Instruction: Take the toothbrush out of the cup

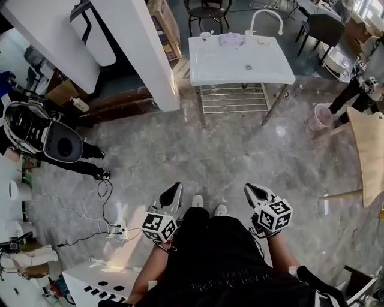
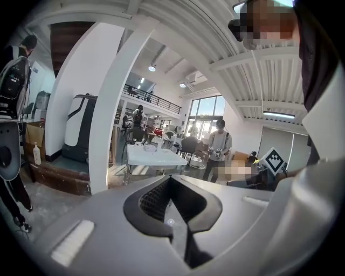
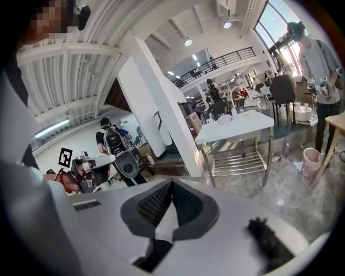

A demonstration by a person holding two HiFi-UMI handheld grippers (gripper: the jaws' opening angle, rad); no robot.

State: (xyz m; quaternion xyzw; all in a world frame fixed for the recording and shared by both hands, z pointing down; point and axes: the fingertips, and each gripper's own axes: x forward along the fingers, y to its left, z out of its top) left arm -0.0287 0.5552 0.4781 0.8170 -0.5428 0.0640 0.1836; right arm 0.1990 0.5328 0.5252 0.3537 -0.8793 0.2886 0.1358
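left gripper (image 1: pixel 176 187) and right gripper (image 1: pixel 251 189) low over the floor (image 1: pixel 198 150), jaws together and empty on both, white worktop (image 1: pixel 228 66) well ahead, cup and toothbrush too tiny to pick out among the bits by the tap (image 1: pixel 266 17)

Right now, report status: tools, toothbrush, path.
Left tool shut, empty. Right tool shut, empty. Toothbrush not made out; white table far ahead. Only floor between.

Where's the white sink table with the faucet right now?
Head view, top centre: the white sink table stands far across the grey marble floor, just right of the slanted white pillar.
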